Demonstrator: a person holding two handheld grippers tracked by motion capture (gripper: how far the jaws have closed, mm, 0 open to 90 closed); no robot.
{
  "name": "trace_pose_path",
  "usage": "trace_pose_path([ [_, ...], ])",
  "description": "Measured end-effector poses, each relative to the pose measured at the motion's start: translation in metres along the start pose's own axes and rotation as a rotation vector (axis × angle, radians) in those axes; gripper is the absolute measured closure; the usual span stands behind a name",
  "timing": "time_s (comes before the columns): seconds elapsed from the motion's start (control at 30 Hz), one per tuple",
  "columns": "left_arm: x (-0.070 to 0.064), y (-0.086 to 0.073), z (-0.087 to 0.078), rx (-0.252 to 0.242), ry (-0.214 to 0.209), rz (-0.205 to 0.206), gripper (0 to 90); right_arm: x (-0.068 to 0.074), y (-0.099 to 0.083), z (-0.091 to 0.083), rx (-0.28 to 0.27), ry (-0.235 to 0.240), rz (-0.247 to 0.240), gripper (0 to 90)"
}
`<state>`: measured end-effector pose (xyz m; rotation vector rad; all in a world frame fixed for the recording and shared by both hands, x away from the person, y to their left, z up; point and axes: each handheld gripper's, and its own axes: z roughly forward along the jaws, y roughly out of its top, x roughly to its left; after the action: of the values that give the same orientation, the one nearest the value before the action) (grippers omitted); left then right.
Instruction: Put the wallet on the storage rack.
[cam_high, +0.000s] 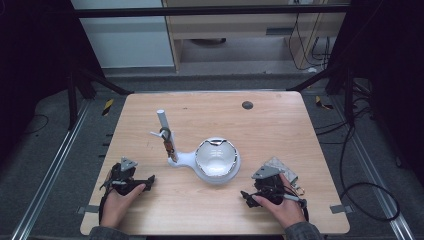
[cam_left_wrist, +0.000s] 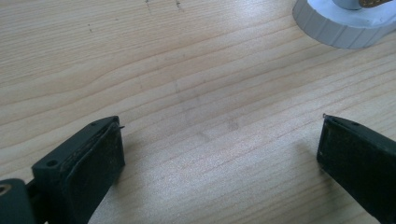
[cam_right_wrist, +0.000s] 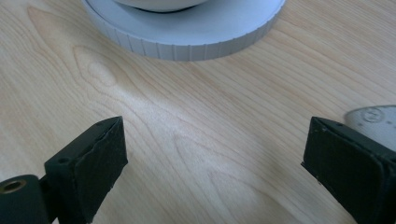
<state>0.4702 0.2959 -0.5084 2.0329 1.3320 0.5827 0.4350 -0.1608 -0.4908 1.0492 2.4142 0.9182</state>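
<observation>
A white stand (cam_high: 216, 161) sits mid-table, a shallow round dish on a ribbed base, joined to a smaller foot with an upright white post (cam_high: 163, 125). A small brownish item (cam_high: 170, 146) hangs from a hook on the post. My left gripper (cam_high: 147, 182) rests on the wood at the front left, open, nothing between its jaws (cam_left_wrist: 222, 135); the ribbed base (cam_left_wrist: 336, 25) lies ahead to its right. My right gripper (cam_high: 246, 196) rests at the front right, open and empty (cam_right_wrist: 215, 137), facing the dish's ribbed base (cam_right_wrist: 187, 35).
A grey patterned flat object (cam_high: 281, 167) lies just behind my right gripper; its pale edge (cam_right_wrist: 376, 123) shows beside the right jaw. A dark round spot (cam_high: 247, 105) marks the wooden table (cam_high: 280, 130) near the far edge. Cables trail on the floor to the right.
</observation>
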Motion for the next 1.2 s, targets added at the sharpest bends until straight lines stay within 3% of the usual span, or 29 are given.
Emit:
trace_pose_path([
  [0.17,-0.001,0.0,0.0,0.001,-0.001,0.0,0.0,-0.009,0.004,-0.016,0.029,-0.013,-0.016,6.7],
  [0.33,-0.001,-0.001,0.0,-0.001,-0.007,0.003,0.0,-0.029,0.007,-0.041,0.117,-0.055,-0.007,9.8],
  [0.4,-0.001,-0.001,0.0,-0.001,-0.008,0.004,0.0,-0.034,0.008,-0.045,0.122,-0.064,-0.01,10.0],
  [0.43,-0.001,-0.001,0.0,-0.001,-0.008,0.005,0.0,-0.049,0.01,-0.055,0.146,-0.069,0.008,9.9],
  [0.53,-0.002,-0.001,-0.001,0.002,-0.009,0.006,0.0,-0.059,0.011,-0.06,0.159,-0.084,0.005,10.3],
  [0.57,-0.002,-0.001,-0.001,0.002,-0.01,0.006,0.0,-0.071,0.011,-0.063,0.201,-0.082,0.034,8.7],
  [0.8,-0.002,-0.001,-0.001,0.002,-0.012,0.009,0.0,-0.096,0.002,-0.054,0.265,-0.032,0.106,11.4],
  [1.0,-0.002,-0.001,-0.001,0.002,-0.013,0.01,0.0,-0.098,-0.006,-0.037,0.314,-0.001,0.116,16.6],
  [1.2,-0.002,-0.001,-0.001,0.001,-0.014,0.011,0.0,-0.101,-0.013,-0.03,0.338,-0.008,0.131,19.4],
])
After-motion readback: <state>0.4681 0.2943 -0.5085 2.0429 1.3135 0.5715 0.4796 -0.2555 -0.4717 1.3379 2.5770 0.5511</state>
